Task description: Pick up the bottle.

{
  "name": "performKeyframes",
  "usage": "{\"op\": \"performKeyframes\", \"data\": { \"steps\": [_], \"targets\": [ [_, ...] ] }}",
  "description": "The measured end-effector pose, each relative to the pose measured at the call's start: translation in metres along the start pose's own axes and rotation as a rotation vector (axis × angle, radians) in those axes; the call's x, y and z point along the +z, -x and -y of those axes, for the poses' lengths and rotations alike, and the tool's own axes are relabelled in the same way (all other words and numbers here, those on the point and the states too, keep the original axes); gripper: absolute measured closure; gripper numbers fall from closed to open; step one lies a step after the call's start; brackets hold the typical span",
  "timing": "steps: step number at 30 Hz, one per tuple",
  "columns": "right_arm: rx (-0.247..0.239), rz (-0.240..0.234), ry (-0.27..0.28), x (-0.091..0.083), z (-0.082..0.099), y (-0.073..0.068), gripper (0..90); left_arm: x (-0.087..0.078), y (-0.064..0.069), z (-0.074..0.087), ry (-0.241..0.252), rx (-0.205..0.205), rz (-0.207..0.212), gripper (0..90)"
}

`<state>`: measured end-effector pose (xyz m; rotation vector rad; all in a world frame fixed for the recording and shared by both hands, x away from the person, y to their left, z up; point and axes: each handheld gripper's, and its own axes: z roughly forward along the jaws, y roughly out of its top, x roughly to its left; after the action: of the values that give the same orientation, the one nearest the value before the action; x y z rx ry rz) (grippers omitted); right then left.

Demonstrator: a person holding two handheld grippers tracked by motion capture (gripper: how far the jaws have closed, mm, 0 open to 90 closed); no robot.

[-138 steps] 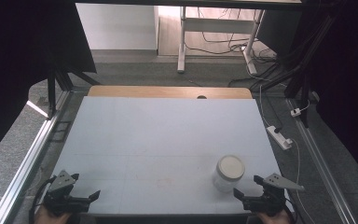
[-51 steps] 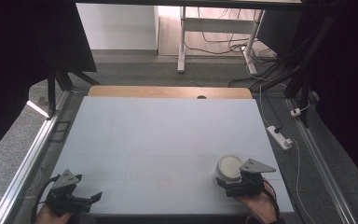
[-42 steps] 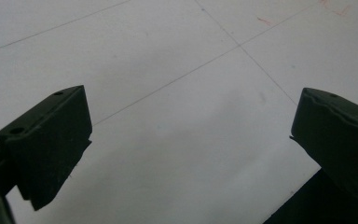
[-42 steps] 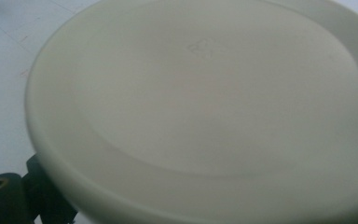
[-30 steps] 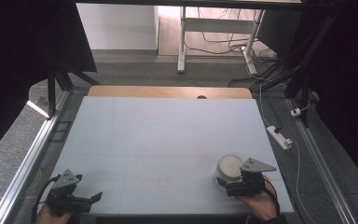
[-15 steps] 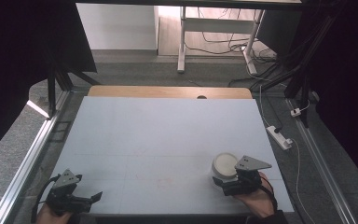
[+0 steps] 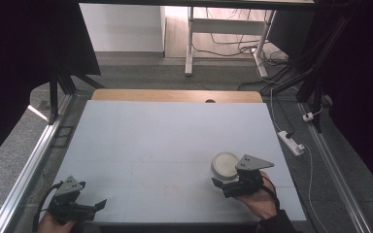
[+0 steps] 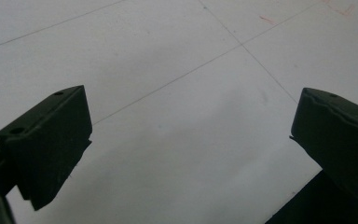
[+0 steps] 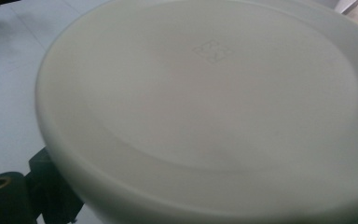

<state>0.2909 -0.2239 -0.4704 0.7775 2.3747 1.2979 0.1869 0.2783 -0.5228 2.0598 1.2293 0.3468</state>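
Note:
A round white container (image 7: 225, 165) with a flat lid stands on the pale table (image 7: 165, 131) at the near right. My right gripper (image 7: 227, 180) reaches in from behind it, its jaws on either side of the container and shut on it. In the right gripper view the lid (image 9: 205, 107) is very close, and one black jaw shows at the lower left against the container's side. My left gripper (image 7: 95, 206) rests at the near left corner. Its jaws stand wide apart over bare table (image 8: 186, 93), with nothing between them.
A wooden strip (image 7: 175, 95) runs along the table's far edge. A metal rail (image 7: 34, 160) borders the left side. A white power strip (image 7: 290, 142) with its cable lies on the floor to the right. Desk legs and cables stand beyond the table.
The right gripper came forward from the near edge to the container and closed around it. Over the last half second both shifted slightly left and away. The left gripper stayed put.

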Motion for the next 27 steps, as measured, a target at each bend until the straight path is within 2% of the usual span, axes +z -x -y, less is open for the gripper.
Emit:
{"op": "performKeyframes", "data": {
  "steps": [12, 27],
  "targets": [
    [-0.025, -0.065, 0.02, 0.028, -0.027, -0.01, 6.4, 0.0, 0.001, 0.0, -0.004, 0.01, -0.007, 0.0],
    [-0.059, -0.099, 0.013, 0.055, -0.046, -0.018, 6.4, 0.0, -0.003, 0.0, 0.002, -0.014, 0.018, 0.0]
  ]
}}
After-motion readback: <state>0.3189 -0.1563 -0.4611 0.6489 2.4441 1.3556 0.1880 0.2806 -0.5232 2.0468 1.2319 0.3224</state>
